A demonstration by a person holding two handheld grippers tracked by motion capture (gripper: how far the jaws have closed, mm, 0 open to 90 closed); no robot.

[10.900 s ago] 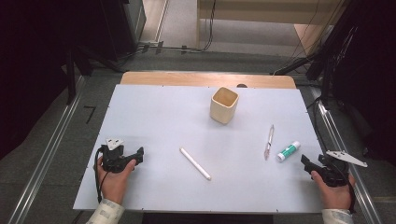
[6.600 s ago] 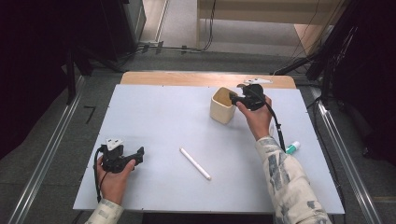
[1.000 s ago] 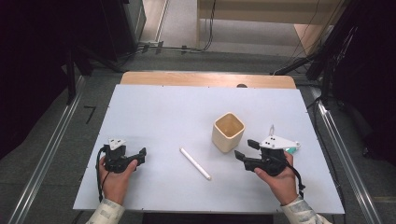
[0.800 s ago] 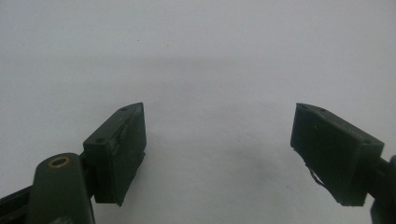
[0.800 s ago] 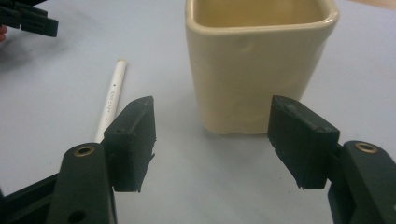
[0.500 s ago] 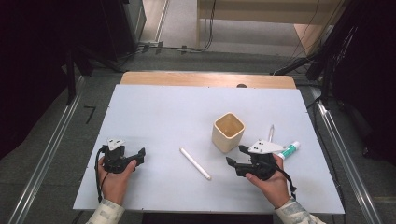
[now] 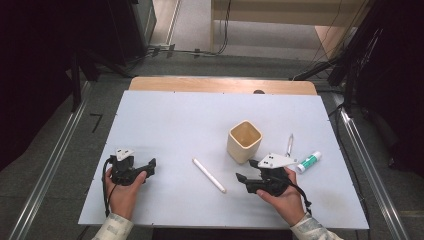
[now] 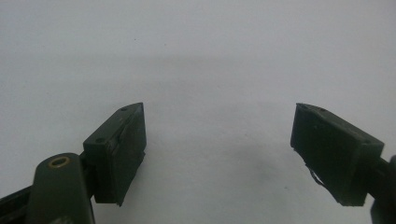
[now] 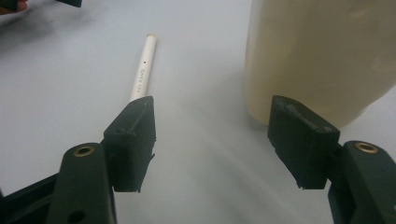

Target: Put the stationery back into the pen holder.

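- Whereas half a second back sat just right of the cup (image 7: pixel 244 141), right gripper (image 7: pixel 243 180) now lies nearer the person, below the cup's front wall, nose turned toward the white stick (image 7: pixel 209 175).
- Over the last second, drawn steadily away from the marker (image 7: pixel 308 162) and the pen (image 7: pixel 289 145), both left lying right of the cup, unmoved.
- Long before that, parked at the table's right edge, then up beside the cup while the cup stood far back on the white table (image 7: pixel 165 120); cup now much closer to the person, upright, mouth up.
- Left gripper (image 7: pixel 150 166) unchanged through every earlier picture: well left of the cup, resting low on the table, held in the left hand (image 7: pixel 122 190).
- Right hand (image 7: pixel 282 192) wrapped around the gripper body from behind, forearm entering from the bottom edge, grey plate on top tilted toward the cup.
- In the right gripper view, jaws spread wide, nothing between them: white stick (image 9: pixel 142 70) running away past the left jaw, its near end hidden behind that jaw; cup (image 9: pixel 322 56) close ahead of the right jaw, contact impossible to judge.
- In the left gripper view, jaws likewise wide apart over bare table (image 8: pixel 205 60), nothing gripped.
- White stick lying flat, diagonal, left of and below the cup, between the two grippers, apart from the cup.
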